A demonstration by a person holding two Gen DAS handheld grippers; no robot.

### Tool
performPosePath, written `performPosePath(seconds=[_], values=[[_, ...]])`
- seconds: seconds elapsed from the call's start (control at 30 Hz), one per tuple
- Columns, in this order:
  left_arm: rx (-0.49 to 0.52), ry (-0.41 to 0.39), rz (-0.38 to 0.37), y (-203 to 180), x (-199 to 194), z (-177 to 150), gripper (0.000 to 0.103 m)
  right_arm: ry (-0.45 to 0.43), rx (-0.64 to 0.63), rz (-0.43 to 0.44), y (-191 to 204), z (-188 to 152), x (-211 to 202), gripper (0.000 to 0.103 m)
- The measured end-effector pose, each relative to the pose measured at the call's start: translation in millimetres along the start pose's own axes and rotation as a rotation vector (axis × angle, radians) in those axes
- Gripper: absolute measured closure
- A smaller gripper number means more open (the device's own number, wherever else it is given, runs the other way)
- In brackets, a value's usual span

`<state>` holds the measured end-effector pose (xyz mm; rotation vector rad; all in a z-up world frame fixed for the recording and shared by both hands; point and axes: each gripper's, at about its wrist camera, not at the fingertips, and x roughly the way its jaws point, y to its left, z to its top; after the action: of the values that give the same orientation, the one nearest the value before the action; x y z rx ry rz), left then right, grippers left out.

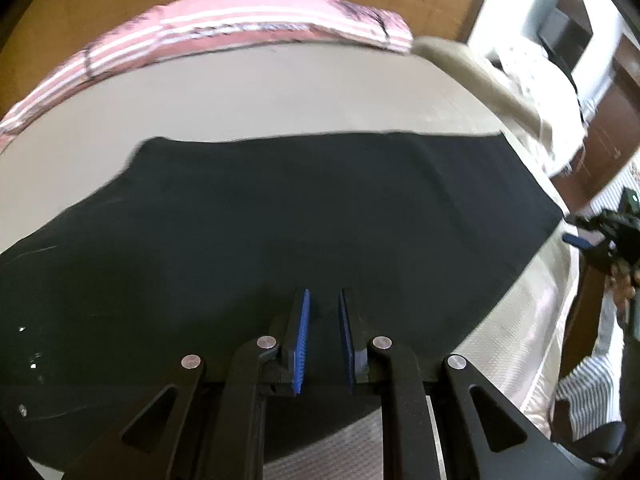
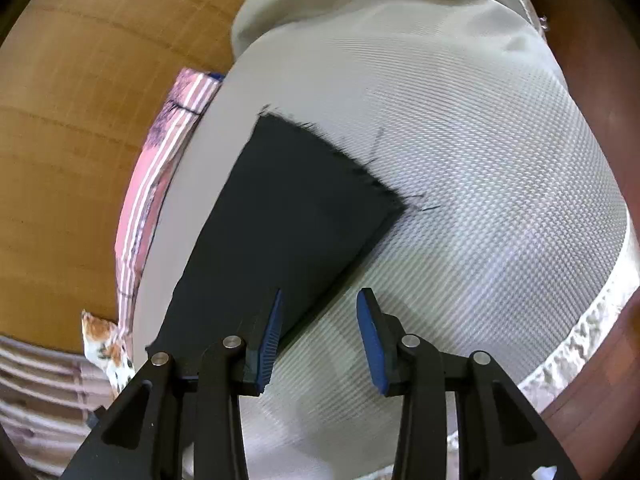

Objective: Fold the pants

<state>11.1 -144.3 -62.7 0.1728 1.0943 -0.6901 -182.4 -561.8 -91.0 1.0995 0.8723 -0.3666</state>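
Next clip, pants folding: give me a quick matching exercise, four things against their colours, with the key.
Things:
1. pants
2. bed cover
3. pillow
4. gripper pads

Colours:
A. blue
B. pink with white stripes
C. black
D. pale beige, woven texture

Pairs: 1-C, 2-D, 3-B, 4-A

black pants (image 1: 280, 216) flat on beige bedspread (image 1: 260, 96) | left claw (image 1: 324, 300) empty, narrow gap
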Motion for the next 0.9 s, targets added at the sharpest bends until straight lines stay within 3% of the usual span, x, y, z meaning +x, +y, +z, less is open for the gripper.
performPosePath(seconds=[0.27, 0.4, 0.53, 0.7, 0.8, 0.9], values=[[0.111, 0.043, -0.034, -51, 23, 14, 0.087, -0.086, 0.033, 0.050, -18, 30, 16, 0.074], [0.178, 0.069, -0.059, -79, 39, 14, 0.087, -0.110, 0.049, 0.074, -22, 38, 22, 0.082], [0.234, 0.047, -0.051, -96, 44, 14, 0.087, -0.105, 0.051, 0.092, -25, 38, 23, 0.092], [0.208, 0.019, -0.061, -93, 50, 17, 0.087, -0.095, 0.075, 0.180, -11, 38, 21, 0.094], [0.171, 0.034, -0.087, -89, 50, 21, 0.087, -0.079, 0.008, 0.216, 23, 36, 20, 0.094], [0.057, 0.037, -0.122, -64, 39, 23, 0.087, -0.040, -0.083, 0.252, 73, 29, 27, 0.094]])
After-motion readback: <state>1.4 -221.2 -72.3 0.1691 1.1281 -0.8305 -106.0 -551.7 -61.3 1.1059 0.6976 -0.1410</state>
